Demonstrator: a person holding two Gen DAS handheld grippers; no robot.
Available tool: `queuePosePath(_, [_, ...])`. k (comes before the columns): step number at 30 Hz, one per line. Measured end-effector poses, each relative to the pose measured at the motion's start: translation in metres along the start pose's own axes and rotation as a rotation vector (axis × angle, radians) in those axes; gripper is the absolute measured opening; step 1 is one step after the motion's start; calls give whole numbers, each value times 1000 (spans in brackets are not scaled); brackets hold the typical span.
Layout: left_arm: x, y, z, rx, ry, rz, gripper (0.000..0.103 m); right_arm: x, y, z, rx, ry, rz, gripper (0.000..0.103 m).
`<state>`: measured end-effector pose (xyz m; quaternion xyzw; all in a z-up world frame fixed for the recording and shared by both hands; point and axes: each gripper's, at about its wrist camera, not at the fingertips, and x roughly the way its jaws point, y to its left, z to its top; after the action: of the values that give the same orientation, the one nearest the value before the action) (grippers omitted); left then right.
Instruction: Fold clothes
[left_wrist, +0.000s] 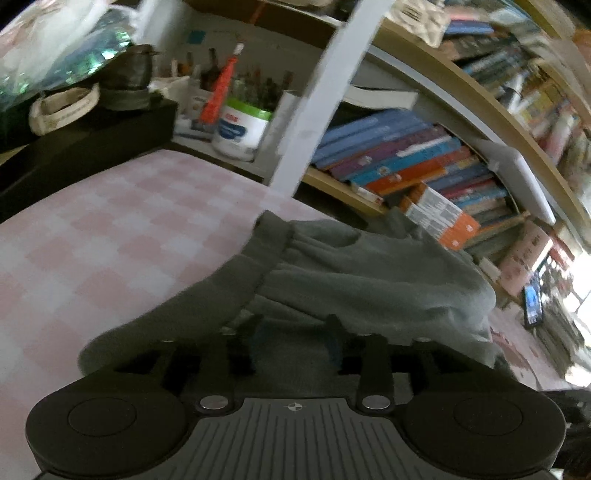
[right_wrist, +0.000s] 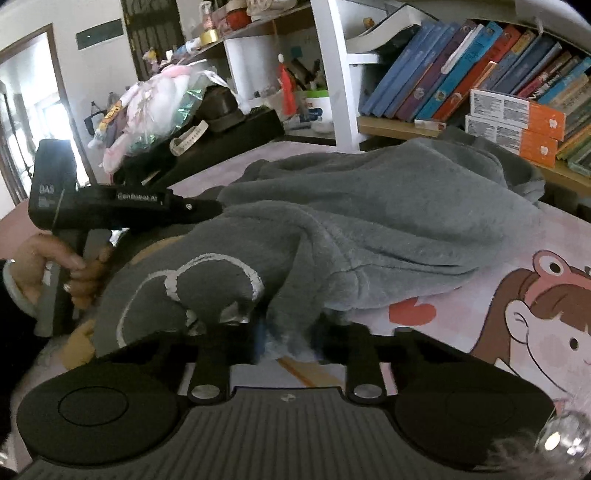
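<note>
Grey sweatshirt bunched on the bed, directly ahead of both tools. Right hand-held gripper clamped on its fleecy hem. Left hand-held gripper parted, grey cloth lying between its fingers.

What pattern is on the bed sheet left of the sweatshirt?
Pink-and-white checks on the bed sheet; left wrist view.

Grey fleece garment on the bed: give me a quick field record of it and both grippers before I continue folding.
garment: grey fleece sweatshirt, crumpled, partly turned over, white outline print facing up near the right gripper
surface: pink checked bedsheet with a cartoon print
left gripper: jaws apart, grey fabric lying between them, not pinched
right gripper: closed on a bunched edge of the sweatshirt
person's hand: holding the left gripper's handle
background: shelf of books behind the bed
</note>
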<state>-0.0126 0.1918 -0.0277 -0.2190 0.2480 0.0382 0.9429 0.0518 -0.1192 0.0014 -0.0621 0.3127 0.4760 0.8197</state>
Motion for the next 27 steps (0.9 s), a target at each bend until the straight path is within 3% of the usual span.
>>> queuePosePath(2, [1,-6,-1,32,8,-10,67,-18,1,8,12,-33,16,16])
queuePosePath(4, [1,-11,-2,57,14,-17,73,-42,-2,22,46,-80,26,16])
queuePosePath(6, [1,-12,-3,65,16,-24,75,-62,1,40,61,-124,28,15])
queuePosePath(9, [0,-12,-4,62,15,-44,77,-73,26,72,-38,-193,-17,15])
queuePosePath(14, [0,-8,-3,33,15,-50,77,-25,74,107,-204,-262,-76,16])
queuePosePath(19, [0,-7,-3,15,12,-56,77,55,80,112,-288,-147,-123,18])
queuePosePath(22, [0,-6,-2,9,11,-59,77,59,61,109,-221,-135,-105,25])
queuePosePath(25, [0,-6,-2,10,12,-62,79,30,41,102,-137,-170,-83,36])
queuePosePath(26, [0,-6,-2,10,12,-63,79,18,35,99,-110,-185,-76,41])
queuePosePath(27, [0,-6,-2,11,12,-62,79,7,28,96,-83,-199,-70,52])
